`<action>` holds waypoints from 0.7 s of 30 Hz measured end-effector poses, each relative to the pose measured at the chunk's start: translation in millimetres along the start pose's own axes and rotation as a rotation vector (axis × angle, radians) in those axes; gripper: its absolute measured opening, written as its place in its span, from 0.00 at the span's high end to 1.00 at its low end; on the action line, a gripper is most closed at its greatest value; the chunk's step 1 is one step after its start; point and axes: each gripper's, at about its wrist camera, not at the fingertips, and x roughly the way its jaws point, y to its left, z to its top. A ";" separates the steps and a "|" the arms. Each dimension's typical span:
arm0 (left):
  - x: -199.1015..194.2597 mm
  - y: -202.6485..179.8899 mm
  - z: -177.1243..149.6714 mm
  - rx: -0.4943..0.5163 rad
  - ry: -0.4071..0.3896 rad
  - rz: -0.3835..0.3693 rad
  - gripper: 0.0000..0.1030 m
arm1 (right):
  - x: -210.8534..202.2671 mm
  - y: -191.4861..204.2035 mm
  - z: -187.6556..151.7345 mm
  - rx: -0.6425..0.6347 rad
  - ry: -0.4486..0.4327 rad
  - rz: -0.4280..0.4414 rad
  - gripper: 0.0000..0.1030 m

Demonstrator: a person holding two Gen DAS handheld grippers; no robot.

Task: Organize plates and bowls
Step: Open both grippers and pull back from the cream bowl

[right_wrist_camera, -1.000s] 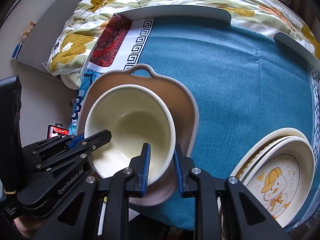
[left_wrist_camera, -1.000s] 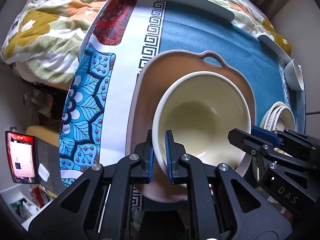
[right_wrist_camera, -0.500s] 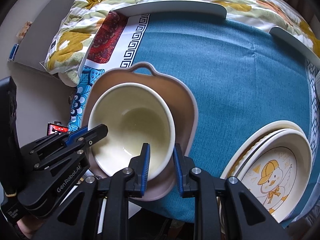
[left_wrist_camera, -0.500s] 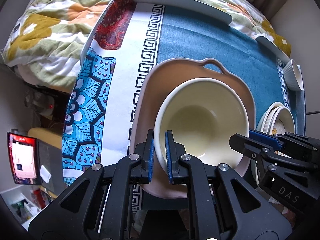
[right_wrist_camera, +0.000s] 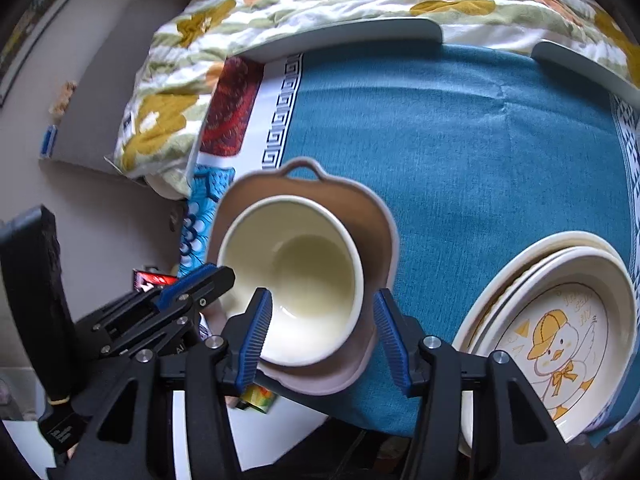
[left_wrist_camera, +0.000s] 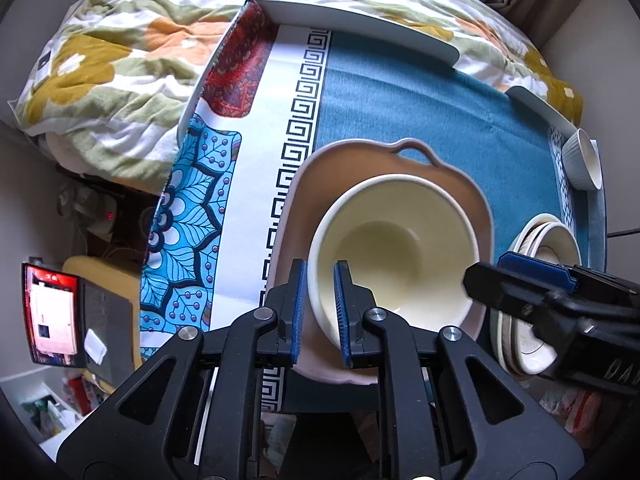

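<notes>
A cream bowl (left_wrist_camera: 396, 248) sits inside a pink handled dish (left_wrist_camera: 400, 160) at the near edge of the table. My left gripper (left_wrist_camera: 320, 312) is shut on the bowl's near-left rim. My right gripper (right_wrist_camera: 322, 336) is open, its fingers straddling the bowl's near-right rim (right_wrist_camera: 352, 280) and the dish edge. The bowl (right_wrist_camera: 292, 276) and the dish (right_wrist_camera: 376, 240) also show in the right wrist view. A stack of cream plates (right_wrist_camera: 560, 320) with a duck picture lies at the right.
A blue patterned cloth (right_wrist_camera: 460, 140) covers the table. A small ribbed white bowl (left_wrist_camera: 582, 160) stands at the far right edge. A flowered quilt (left_wrist_camera: 120, 60) lies behind the table. A lit phone (left_wrist_camera: 52, 320) stands at the left below table level.
My right gripper has opened and let go of the bowl's rim. The left gripper still holds the rim. Both views have pulled back slightly.
</notes>
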 end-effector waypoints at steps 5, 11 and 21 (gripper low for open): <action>-30.8 -19.9 3.0 0.038 -0.067 -0.027 0.68 | -41.2 -15.6 0.1 0.033 -0.101 0.043 0.52; -82.0 -78.4 17.8 0.151 -0.235 -0.063 0.04 | -113.5 -56.3 -11.6 0.060 -0.287 0.006 0.10; -98.6 -239.6 68.4 0.334 -0.280 -0.229 0.04 | -224.3 -176.2 -31.6 0.189 -0.479 -0.185 0.07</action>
